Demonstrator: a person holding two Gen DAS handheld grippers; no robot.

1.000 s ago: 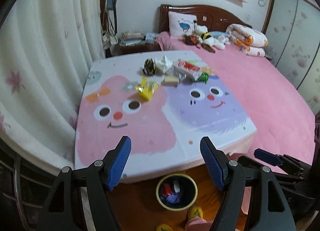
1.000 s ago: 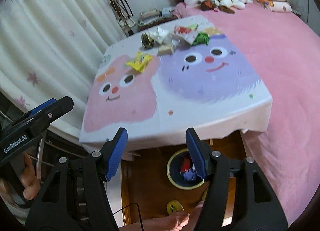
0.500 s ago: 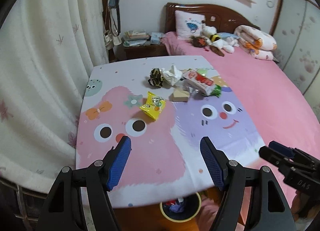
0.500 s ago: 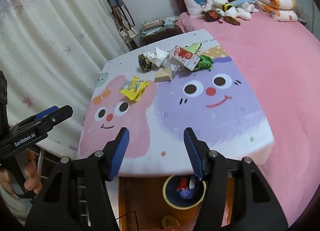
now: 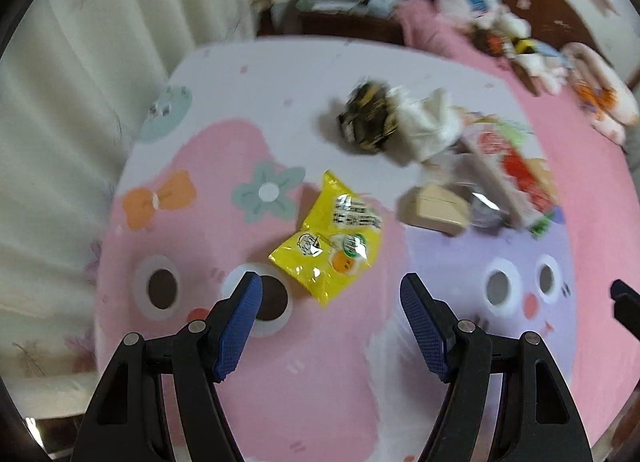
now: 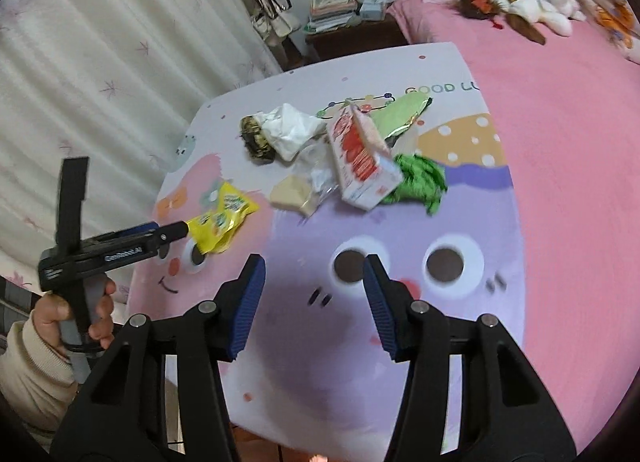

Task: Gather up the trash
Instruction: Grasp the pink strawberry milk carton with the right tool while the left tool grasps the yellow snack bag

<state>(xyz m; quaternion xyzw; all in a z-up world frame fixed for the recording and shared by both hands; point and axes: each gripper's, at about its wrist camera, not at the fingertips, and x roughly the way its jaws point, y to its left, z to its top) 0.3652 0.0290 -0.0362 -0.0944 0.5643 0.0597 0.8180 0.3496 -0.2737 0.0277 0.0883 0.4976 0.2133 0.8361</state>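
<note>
A pink bed (image 6: 568,110) fills the right of both views, and on it lies a board (image 5: 288,374) printed with a pink face and a purple one. Curtains (image 6: 100,42) hang to the left. Only the right wrist view shows the "GOOD LU" lettering, a green foil sheet (image 6: 404,110) behind the carton (image 6: 360,154) and the crumpled green wrapper (image 6: 420,178) in full; the left view blurs that far heap.

The left gripper (image 5: 331,294) is spread wide, its blue pads just short of the yellow packet (image 5: 332,238) on the pink face. The right view shows it from the side, a hand (image 6: 72,318) in a cream sleeve holding its grip.

The right gripper (image 6: 314,274) also stands spread, empty, over the purple face.

Behind the packet lie a beige box (image 5: 434,208), white tissue (image 5: 424,126) and a dark wrapper (image 5: 366,118), all touching in one heap.
</note>
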